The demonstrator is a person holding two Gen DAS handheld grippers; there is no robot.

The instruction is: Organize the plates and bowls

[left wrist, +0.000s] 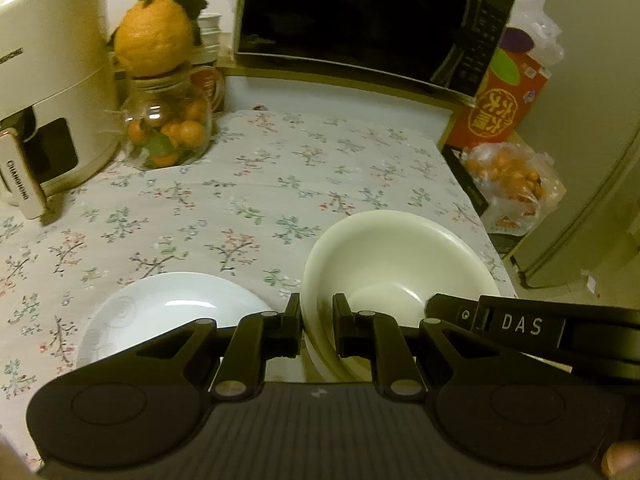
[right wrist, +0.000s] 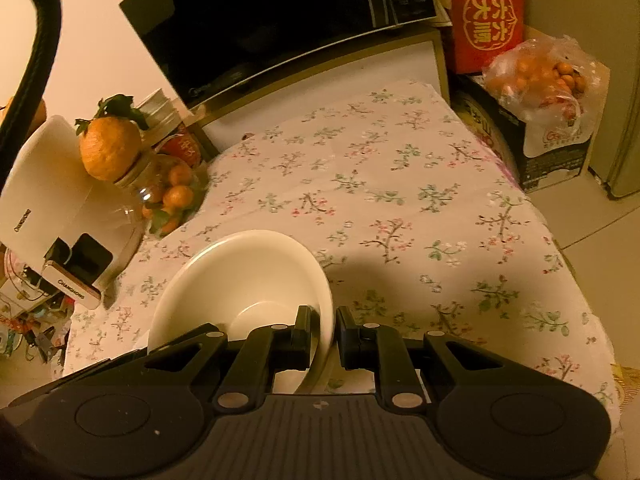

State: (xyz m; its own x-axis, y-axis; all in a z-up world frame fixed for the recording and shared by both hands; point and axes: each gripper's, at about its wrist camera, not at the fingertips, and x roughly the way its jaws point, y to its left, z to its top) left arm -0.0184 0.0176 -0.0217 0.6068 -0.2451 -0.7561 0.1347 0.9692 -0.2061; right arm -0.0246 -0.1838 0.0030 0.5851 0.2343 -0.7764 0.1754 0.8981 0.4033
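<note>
1. Here, seen along both wrist cameras: a table under a pale floral-print tablecloth, photographed in warm, dim indoor light.
2. Left gripper, black, two-fingered, narrowed onto the near-left rim of a deep cream-white ceramic bowl; one finger outside the wall, the other inside.
3. Right gripper, likewise narrowed, clamped on the opposite rim of the same bowl; one finger inside the bowl, the other outside its wall.
4. Bowl held between the two grippers, tilted, apparently lifted off the cloth, though contact underneath hidden by the gripper bodies.
5. In the left view, part of the right gripper's black body lettered "DAS", just beside the bowl's right edge.
6. Shallow white ceramic plate lying flat on the tablecloth, just to the left of the bowl, partly hidden behind the left gripper.
7. At the far left of the table, a white kitchen appliance with a dark window.
8. Next to it, a clear glass jar of small oranges, topped with a large orange fruit with green leaves.
9. Along the back edge, a black microwave oven.
10. To the right of the table, a red cardboard box with gold characters and a clear plastic bag of small orange fruit.
11. A fingertip at the lower right corner of the left view.
</note>
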